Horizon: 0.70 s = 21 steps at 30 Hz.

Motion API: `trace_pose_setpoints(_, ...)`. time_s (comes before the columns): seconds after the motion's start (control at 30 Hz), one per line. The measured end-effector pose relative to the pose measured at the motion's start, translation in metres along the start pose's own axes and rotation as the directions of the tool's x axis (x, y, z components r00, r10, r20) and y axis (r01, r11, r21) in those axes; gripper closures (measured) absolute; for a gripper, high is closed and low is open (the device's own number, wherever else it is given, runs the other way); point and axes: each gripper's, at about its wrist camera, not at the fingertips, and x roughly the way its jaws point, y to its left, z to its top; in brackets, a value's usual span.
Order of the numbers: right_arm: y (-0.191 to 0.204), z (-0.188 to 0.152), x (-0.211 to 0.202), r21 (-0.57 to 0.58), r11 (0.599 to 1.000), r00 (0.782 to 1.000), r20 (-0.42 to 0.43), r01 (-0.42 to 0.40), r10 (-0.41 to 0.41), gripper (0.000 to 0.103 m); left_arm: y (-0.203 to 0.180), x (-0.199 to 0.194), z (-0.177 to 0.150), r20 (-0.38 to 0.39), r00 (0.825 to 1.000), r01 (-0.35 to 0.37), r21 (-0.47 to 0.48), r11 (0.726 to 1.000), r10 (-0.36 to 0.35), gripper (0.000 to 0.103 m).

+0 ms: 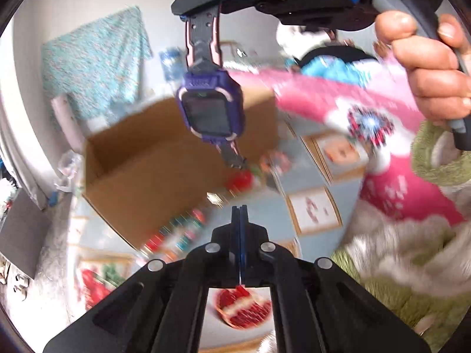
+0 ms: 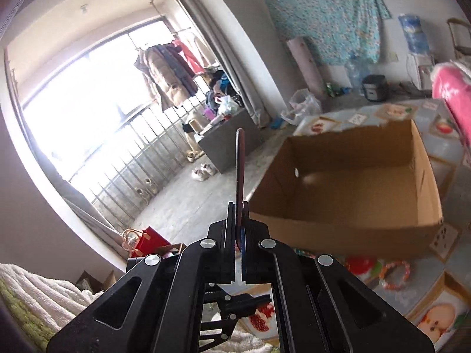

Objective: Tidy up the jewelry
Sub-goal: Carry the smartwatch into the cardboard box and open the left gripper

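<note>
A purple smartwatch (image 1: pixel 210 108) with a black and pink strap hangs in the air above an open cardboard box (image 1: pixel 141 161). At the top of the left wrist view, my right gripper (image 1: pixel 203 10) is shut on the upper end of the strap. The right wrist view shows that strap (image 2: pixel 240 161) edge-on, sticking up from the right gripper's (image 2: pixel 239 206) closed fingers, with the box (image 2: pixel 353 182) empty inside. My left gripper (image 1: pixel 240 209) is shut low in its own view, with nothing seen between its pads. Blurred bead bracelets (image 1: pixel 176 235) lie on the table beside the box.
A hand (image 1: pixel 426 67) in a pink sleeve holds the right gripper's handle. The table carries a fruit-patterned cloth (image 2: pixel 450 259) and a coral bead bracelet (image 2: pixel 394 273). A fluffy blanket (image 2: pixel 35 288) lies at the near left, and a window with railings fills the left.
</note>
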Motion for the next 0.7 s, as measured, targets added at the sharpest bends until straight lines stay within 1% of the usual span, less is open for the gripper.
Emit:
trace_pose_setpoints(0.07,0.002,0.028,0.005,-0.013,0.999,0.999,0.000,-0.051,0.051,0.102,0.013,-0.007,0.014,0.043,0.998,-0.040,-0.031,0.999,0.041,0.103)
trace_pose_setpoints(0.1,0.001,0.037,0.008,-0.012,0.998,0.998,-0.004,-0.066,0.066,0.102,0.019,-0.008,0.020,0.060,0.996,-0.061,-0.051,0.997,0.064,0.102)
trace_pose_setpoints(0.2,-0.013,0.073,0.027,0.006,0.997,0.997,-0.019,-0.081,0.081,0.102,0.038,-0.011,0.034,0.100,0.986,-0.123,-0.126,0.984,0.136,0.102)
trace_pose_setpoints(0.23,-0.020,0.082,0.034,0.027,0.996,0.996,-0.029,-0.089,0.090,0.102,0.046,-0.012,0.037,0.111,0.983,-0.128,-0.165,0.978,0.148,0.102)
trace_pose_setpoints(0.3,-0.035,0.097,0.048,0.060,0.994,0.995,-0.042,-0.090,0.092,0.102,0.056,-0.013,0.040,0.124,0.980,-0.127,-0.228,0.965,0.158,0.097)
trace_pose_setpoints(0.37,-0.047,0.106,0.065,0.087,0.994,0.996,-0.060,-0.063,0.069,0.102,0.069,-0.014,0.040,0.133,0.978,-0.118,-0.303,0.946,0.164,0.080)
trace_pose_setpoints(0.4,-0.052,0.109,0.073,0.090,0.995,0.996,-0.073,-0.042,0.049,0.102,0.074,-0.014,0.039,0.136,0.977,-0.114,-0.327,0.938,0.166,0.076)
trace_pose_setpoints(0.47,-0.064,0.114,0.091,0.083,0.996,0.995,-0.101,0.017,-0.008,0.102,0.085,-0.015,0.034,0.141,0.972,-0.118,-0.389,0.914,0.186,0.056)
trace_pose_setpoints(0.57,-0.082,0.113,0.123,0.089,0.993,0.985,-0.159,0.082,-0.067,0.102,0.096,-0.014,0.026,0.132,0.965,-0.146,-0.448,0.882,0.227,0.039)
trace_pose_setpoints(0.6,-0.092,0.111,0.137,0.102,0.990,0.980,-0.183,0.097,-0.077,0.102,0.099,-0.013,0.023,0.124,0.963,-0.158,-0.462,0.873,0.240,0.036)
trace_pose_setpoints(0.67,-0.104,0.108,0.153,0.136,0.985,0.975,-0.209,0.104,-0.075,0.102,0.103,-0.012,0.018,0.115,0.960,-0.171,-0.481,0.860,0.256,0.027)
trace_pose_setpoints(0.7,-0.111,0.106,0.161,0.152,0.982,0.974,-0.214,0.115,-0.081,0.102,0.106,-0.012,0.015,0.111,0.959,-0.176,-0.490,0.854,0.261,0.025)
